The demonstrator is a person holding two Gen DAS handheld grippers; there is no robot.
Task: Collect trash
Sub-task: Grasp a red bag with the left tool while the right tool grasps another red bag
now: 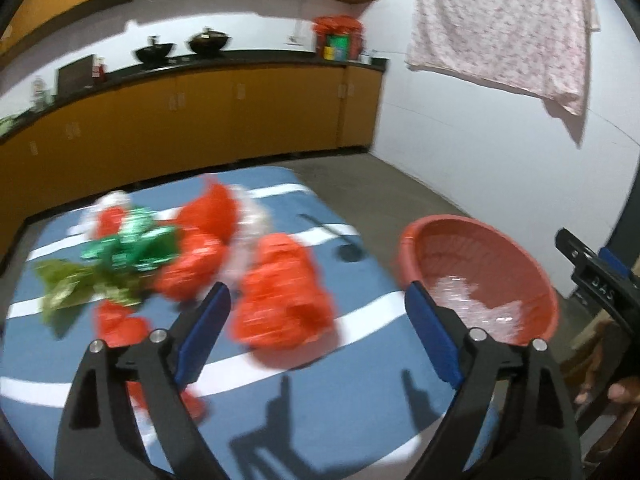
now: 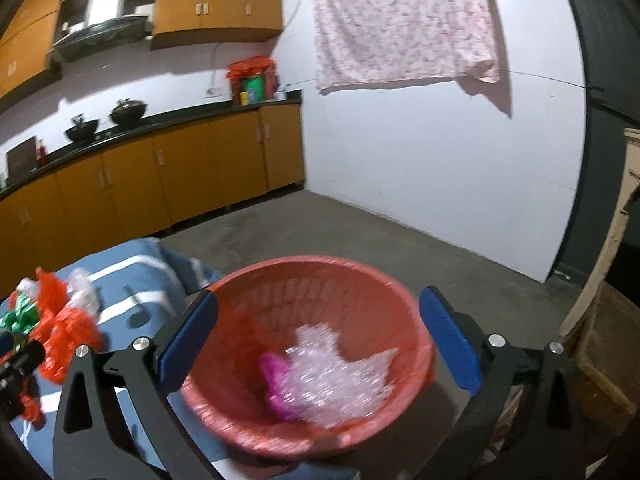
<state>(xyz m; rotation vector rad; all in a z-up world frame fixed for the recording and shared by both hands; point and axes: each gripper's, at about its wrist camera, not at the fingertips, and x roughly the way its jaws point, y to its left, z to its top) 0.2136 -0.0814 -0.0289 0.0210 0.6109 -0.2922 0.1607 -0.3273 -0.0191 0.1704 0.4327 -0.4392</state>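
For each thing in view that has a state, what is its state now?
Left gripper: open, nothing between the jaws.
Right gripper: open, empty.
Round red plastic basket: upright, holding clear crinkled plastic and a pink scrap.
Crumpled red plastic bags: loose on the blue striped cloth.

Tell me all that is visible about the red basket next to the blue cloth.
The red basket is round and bowl-shaped, apparently plastic, with slotted lattice walls and a thick rolled rim. It sits upright beside the blue striped cloth, slightly blurred. Inside lie a crumpled clear plastic wrap and a magenta piece partly under it. Its underside is hidden. The right gripper hangs open over it; nothing grips it.
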